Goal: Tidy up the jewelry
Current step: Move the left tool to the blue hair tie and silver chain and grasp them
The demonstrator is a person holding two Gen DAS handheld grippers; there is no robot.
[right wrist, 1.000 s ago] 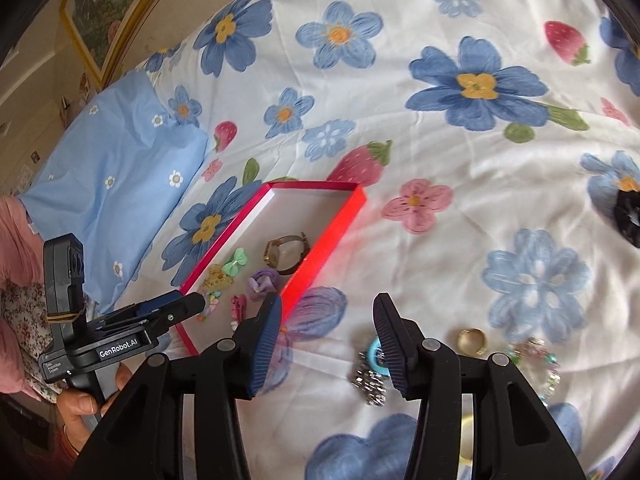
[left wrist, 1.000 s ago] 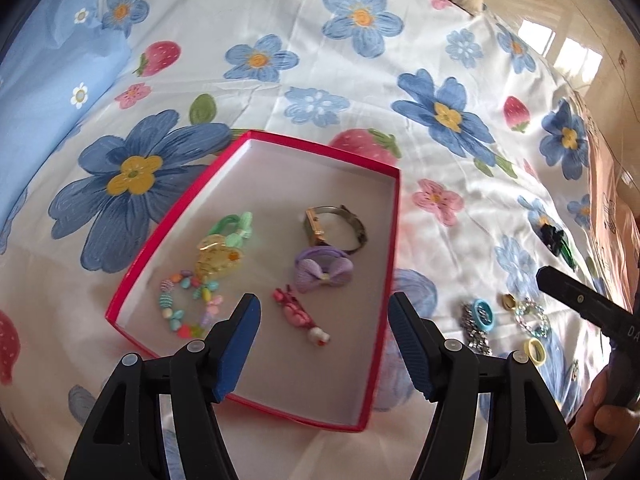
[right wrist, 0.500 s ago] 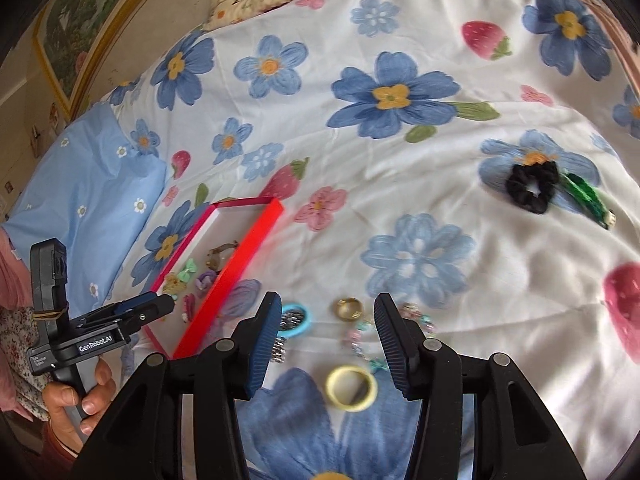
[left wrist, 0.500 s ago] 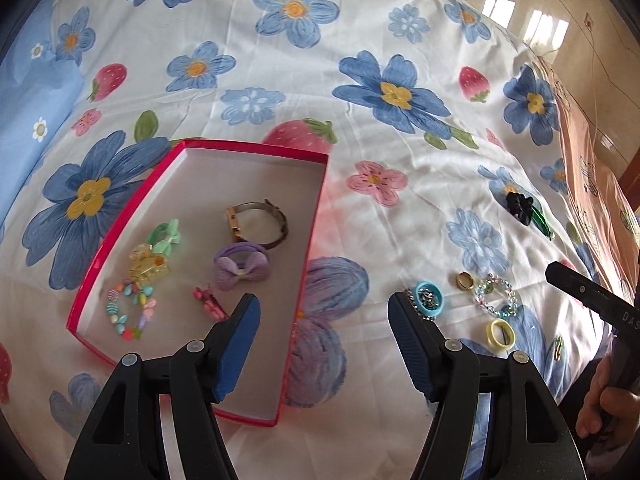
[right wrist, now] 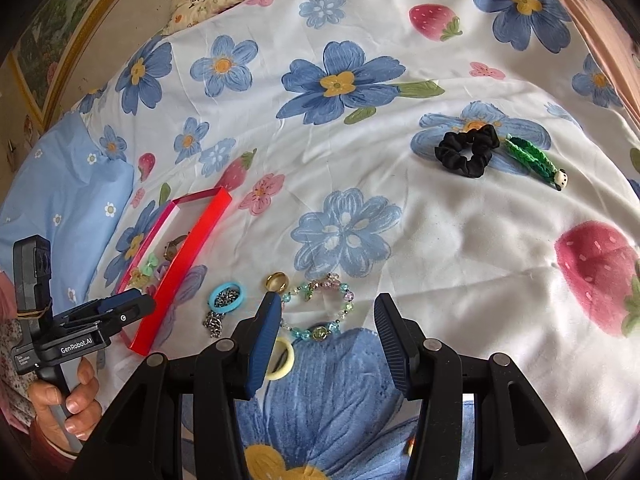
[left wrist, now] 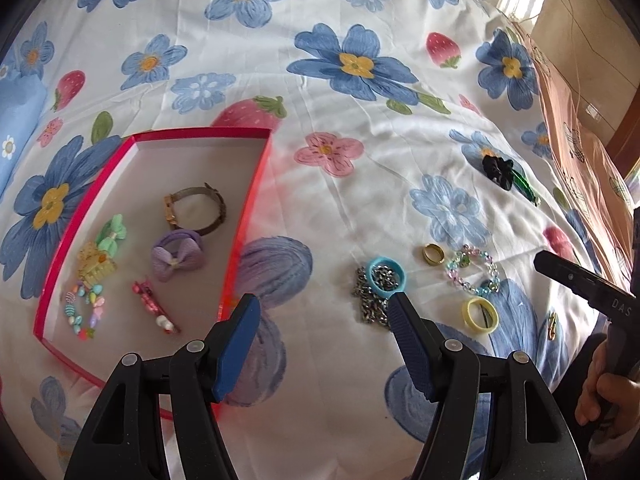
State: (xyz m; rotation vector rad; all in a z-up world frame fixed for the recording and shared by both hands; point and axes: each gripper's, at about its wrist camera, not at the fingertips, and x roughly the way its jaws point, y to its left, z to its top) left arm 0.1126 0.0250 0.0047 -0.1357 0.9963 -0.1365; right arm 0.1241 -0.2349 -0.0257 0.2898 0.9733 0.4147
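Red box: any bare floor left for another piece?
Yes. The red box is bare at its far end beyond the watch, and along its right wall beside the pink clip. The left side is crowded with clips and the bead bracelet.

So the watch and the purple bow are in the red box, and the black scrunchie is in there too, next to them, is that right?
Not quite. The watch and the purple bow do lie in the red box, but the black scrunchie is outside it, out on the bedsheet beside the green clip. The right wrist view shows this most clearly.
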